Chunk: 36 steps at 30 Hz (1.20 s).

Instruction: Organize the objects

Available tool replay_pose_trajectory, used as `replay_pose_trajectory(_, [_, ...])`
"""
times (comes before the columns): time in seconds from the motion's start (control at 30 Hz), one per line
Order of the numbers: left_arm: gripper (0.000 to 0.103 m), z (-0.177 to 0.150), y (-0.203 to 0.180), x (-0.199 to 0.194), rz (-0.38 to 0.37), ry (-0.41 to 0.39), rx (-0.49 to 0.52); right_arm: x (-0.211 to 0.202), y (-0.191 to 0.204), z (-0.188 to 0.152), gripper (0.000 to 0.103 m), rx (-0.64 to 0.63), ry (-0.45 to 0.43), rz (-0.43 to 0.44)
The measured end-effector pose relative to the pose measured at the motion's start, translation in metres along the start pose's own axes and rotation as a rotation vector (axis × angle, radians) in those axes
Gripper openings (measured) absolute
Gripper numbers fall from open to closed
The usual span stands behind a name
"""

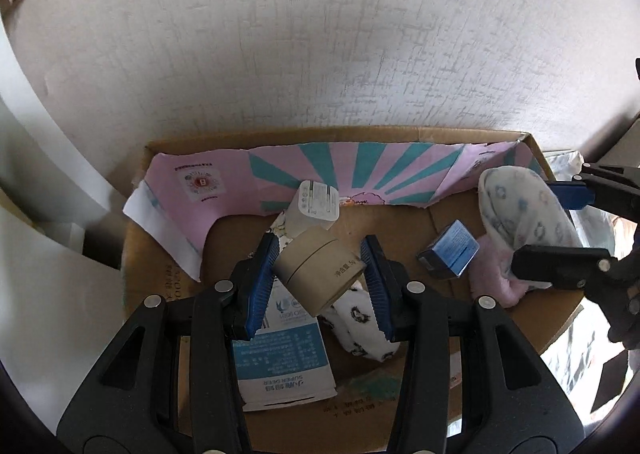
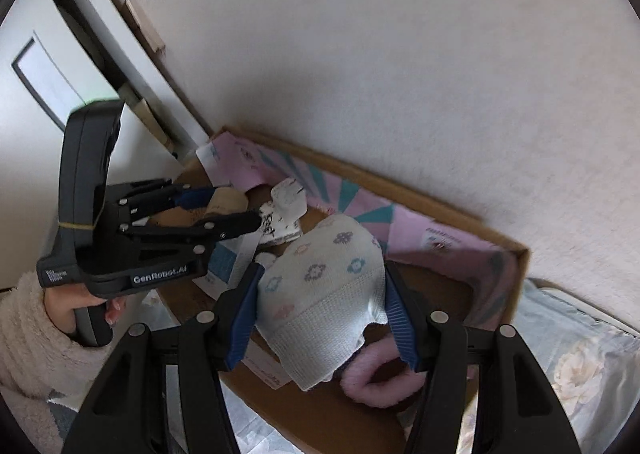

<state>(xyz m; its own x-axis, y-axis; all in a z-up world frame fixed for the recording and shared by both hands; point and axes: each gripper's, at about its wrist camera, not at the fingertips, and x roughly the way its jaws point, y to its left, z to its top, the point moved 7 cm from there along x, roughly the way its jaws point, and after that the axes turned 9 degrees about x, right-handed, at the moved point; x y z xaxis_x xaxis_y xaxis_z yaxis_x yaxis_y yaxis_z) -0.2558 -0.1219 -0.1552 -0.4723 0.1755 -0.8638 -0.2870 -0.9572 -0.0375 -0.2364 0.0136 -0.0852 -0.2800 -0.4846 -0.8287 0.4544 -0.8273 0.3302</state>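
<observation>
Left gripper [image 1: 320, 274] pinches tan cardboard cylinder [image 1: 320, 274]; right gripper [image 2: 324, 298] pinches white patterned knit sock [image 2: 320, 294] over brown cardboard box [image 1: 472, 133].

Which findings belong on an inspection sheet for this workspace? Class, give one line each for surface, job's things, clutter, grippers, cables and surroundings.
Surface: cardboard box with brown floor, pink paper lining its far wall.
Job's things: tan tube between the left fingers; patterned knit sock between the right fingers.
Clutter: white charger, small blue box, blue-and-white carton, white printed sock, pink fuzzy piece, all in the box.
Grippers: left gripper around the tube, contact unclear; right gripper shut on the knit sock.
Cables: nothing seen.
Surroundings: white textured wall behind the box; floral fabric beside it.
</observation>
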Motion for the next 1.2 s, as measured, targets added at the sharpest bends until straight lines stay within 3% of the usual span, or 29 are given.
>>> replay_pose_trajectory(0.1, [0.042,0.006,0.001,-0.005,-0.009,-0.014,-0.009,0.001,0.001,0.004,0.058,0.005,0.009,-0.001])
replay_pose_trajectory(0.17, [0.073,0.011,0.002,-0.009,-0.011,-0.018,-0.018,0.001,-0.002,0.003,0.067,0.015,0.032,-0.007])
replay_pose_trajectory(0.2, [0.101,0.014,0.003,-0.011,-0.009,-0.027,-0.018,-0.002,-0.003,0.002,0.073,0.010,0.036,-0.018])
replay_pose_trajectory(0.23, [0.103,0.016,0.003,-0.015,-0.006,-0.047,-0.014,-0.002,-0.002,0.000,0.090,-0.008,0.043,-0.025])
replay_pose_trajectory(0.27, [0.103,0.018,0.002,-0.017,0.000,-0.055,-0.007,-0.006,-0.003,-0.002,0.103,-0.021,0.047,-0.027])
replay_pose_trajectory(0.43, [0.103,0.020,0.000,-0.016,0.021,-0.054,0.016,-0.009,-0.003,-0.014,0.103,-0.070,0.028,-0.082])
replay_pose_trajectory(0.83, [0.103,0.013,-0.001,-0.043,0.017,-0.065,-0.018,-0.010,-0.001,-0.020,0.103,-0.039,0.029,-0.086])
replay_pose_trajectory(1.2, [0.103,0.033,-0.018,-0.111,0.035,-0.139,-0.017,-0.055,0.010,-0.014,0.103,-0.034,-0.040,-0.118])
